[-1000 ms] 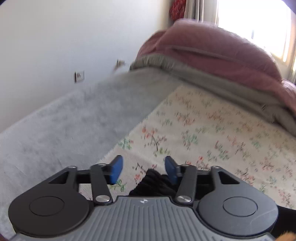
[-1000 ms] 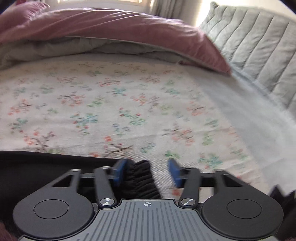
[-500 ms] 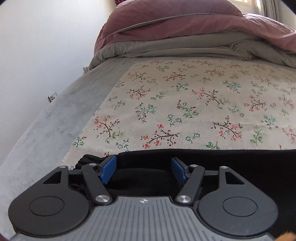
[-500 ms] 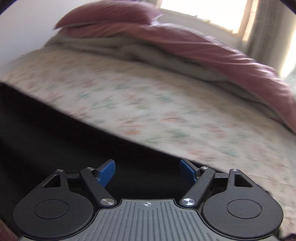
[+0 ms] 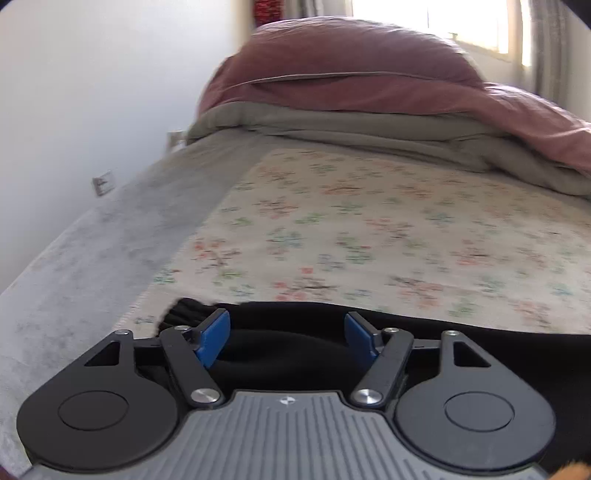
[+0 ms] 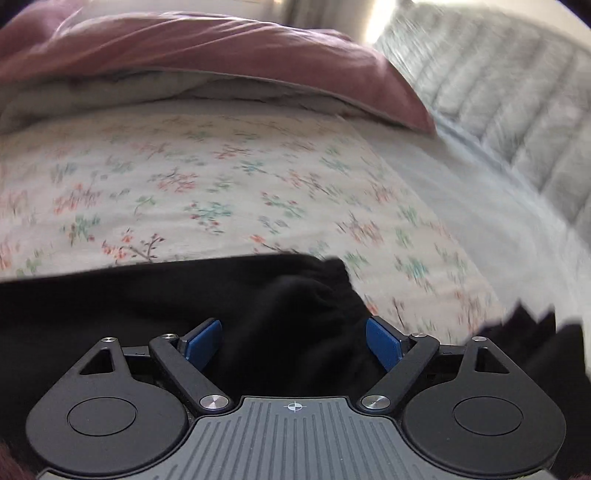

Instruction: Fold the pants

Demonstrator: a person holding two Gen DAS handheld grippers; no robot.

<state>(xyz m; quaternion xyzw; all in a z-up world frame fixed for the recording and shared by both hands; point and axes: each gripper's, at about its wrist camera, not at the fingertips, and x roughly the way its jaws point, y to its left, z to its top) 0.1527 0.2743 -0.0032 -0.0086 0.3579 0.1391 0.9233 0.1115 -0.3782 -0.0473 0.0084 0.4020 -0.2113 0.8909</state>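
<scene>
**Black pants at the near edge of a floral bed, both grippers spread**

The left gripper (image 5: 287, 334) has its blue fingers (image 5: 212, 338) spread wide with nothing clamped; black cloth lies in the gap under them. The right gripper (image 6: 293, 341) is likewise spread, its fingers (image 6: 382, 343) apart on either side of a bunched hump of the same cloth.

The black pants (image 5: 461, 354) run as a dark band along the bottom of both views, lying on the bed. In the left view a ribbed end (image 5: 184, 312) sticks out just left of the fingers; in the right view the gathered end (image 6: 314, 291) rises in the lower centre, above the fingers.

Beyond the pants a cream floral sheet (image 5: 369, 229) fills the middle of each frame, blurred in places. To its left in the left view is a grey blanket (image 5: 92, 266). Further back, across the upper frame, a grey duvet (image 5: 351, 129) is piled with a dusty-pink cover (image 5: 351, 81) on top.

A white wall (image 5: 92, 92) with a socket (image 5: 103, 182) fills the upper left of the left view, and a bright window (image 5: 461, 22) sits at top right. A quilted grey headboard (image 6: 517, 92) occupies the upper right of the right view.
</scene>
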